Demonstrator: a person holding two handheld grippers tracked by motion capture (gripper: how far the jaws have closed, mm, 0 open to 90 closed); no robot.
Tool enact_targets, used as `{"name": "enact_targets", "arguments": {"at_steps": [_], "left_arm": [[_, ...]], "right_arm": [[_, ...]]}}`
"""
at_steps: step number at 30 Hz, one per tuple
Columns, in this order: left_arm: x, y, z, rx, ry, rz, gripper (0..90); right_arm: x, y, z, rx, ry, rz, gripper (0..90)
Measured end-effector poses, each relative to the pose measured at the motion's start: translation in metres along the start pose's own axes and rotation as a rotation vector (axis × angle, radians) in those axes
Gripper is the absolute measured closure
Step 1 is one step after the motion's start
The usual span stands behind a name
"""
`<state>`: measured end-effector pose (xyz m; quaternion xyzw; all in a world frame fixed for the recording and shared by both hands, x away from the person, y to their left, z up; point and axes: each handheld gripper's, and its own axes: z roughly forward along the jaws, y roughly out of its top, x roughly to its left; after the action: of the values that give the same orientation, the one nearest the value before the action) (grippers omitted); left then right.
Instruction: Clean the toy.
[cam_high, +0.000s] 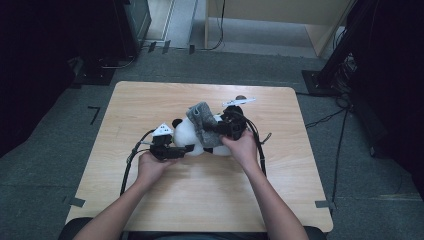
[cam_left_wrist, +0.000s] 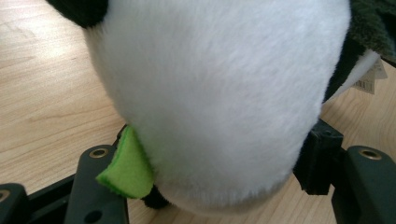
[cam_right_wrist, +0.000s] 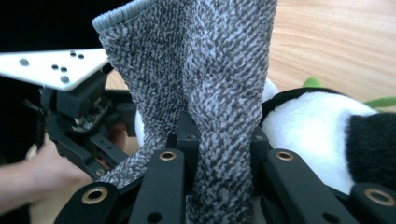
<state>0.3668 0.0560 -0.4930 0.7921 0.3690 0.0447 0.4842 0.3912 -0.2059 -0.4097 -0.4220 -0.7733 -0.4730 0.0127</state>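
Panda plush (cam_high: 192, 136) lies mid-table, slightly toward 12 o'clock of center, grey knit sock (cam_high: 200, 117) draped over it. Right gripper (cam_high: 219, 128) clamped on the sock, fabric pinched tight between its jaws in the right gripper view (cam_right_wrist: 219, 140). Left gripper (cam_high: 186, 149) jaws apart, straddling the white plush body (cam_left_wrist: 219, 93), seemingly bracing rather than squeezing; green felt bit (cam_left_wrist: 126, 165) sits by one jaw. Step looks like working the sock along the plush: keep the left one steady as anchor, pull the sock along the plush's length, not upward, so the toy doesn't lift. Table (cam_high: 150, 200) has lots of bare wood toward 6 and 3 o'clock; far edge at 12 is near the right gripper's plate, so pull toward 6. Watch cables near 4 and 8 o'clock.
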Motion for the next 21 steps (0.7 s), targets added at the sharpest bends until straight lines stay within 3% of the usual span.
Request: {"name": "enact_targets", "arguments": {"at_steps": [2, 5, 10, 21], "left_arm": [[0.0, 0.0, 0.0, 0.001, -0.002, -0.002, 35.6], [0.001, 0.0, 0.0, 0.0, -0.004, -0.002, 35.5], [0.002, 0.001, 0.0, 0.0, -0.007, -0.004, 35.4], [0.005, 0.002, 0.0, 0.005, -0.013, -0.021, 35.4]], "right_arm": [[0.002, 0.001, -0.003, 0.006, -0.022, -0.032, 76.5], [0.0, 0.001, -0.007, 0.004, -0.032, -0.028, 76.7], [-0.009, 0.002, -0.019, 0.002, -0.016, 0.025, 76.9], [-0.038, -0.003, -0.056, -0.046, -0.037, 0.117, 76.6]]}}
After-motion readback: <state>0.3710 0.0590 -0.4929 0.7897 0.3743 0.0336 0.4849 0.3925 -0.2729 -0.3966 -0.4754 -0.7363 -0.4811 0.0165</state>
